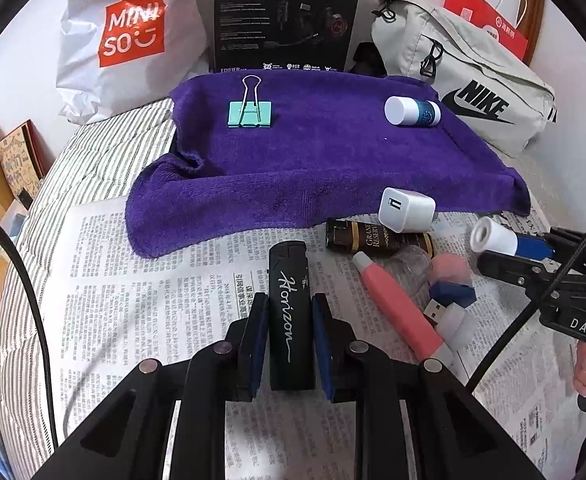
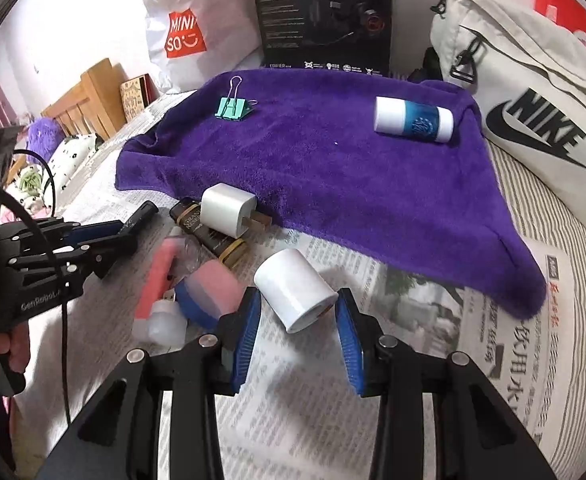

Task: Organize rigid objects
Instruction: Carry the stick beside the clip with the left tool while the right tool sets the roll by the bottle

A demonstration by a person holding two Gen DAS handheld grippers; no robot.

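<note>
My left gripper (image 1: pixel 289 312) is shut on a black "Horizon" lighter (image 1: pixel 290 308), held over the newspaper. My right gripper (image 2: pixel 297 312) is shut on a white cylinder (image 2: pixel 293 290); it also shows in the left wrist view (image 1: pixel 493 238). On the purple towel (image 1: pixel 313 152) lie a teal binder clip (image 1: pixel 250 114) and a white-and-blue bottle (image 1: pixel 412 111). On the newspaper lie a white USB charger (image 1: pixel 406 210), a brown bottle (image 1: pixel 373 238), a pink tube (image 1: pixel 397 306) and a pink-and-blue eraser (image 2: pixel 211 290).
A Miniso bag (image 1: pixel 129 36), a black headset box (image 1: pixel 287 16) and a grey Nike bag (image 1: pixel 465 76) stand behind the towel. A USB stick (image 1: pixel 437 312) and a small white bottle (image 2: pixel 167 322) lie by the pink tube. Striped bedding (image 1: pixel 105 152) surrounds the newspaper (image 1: pixel 153 280).
</note>
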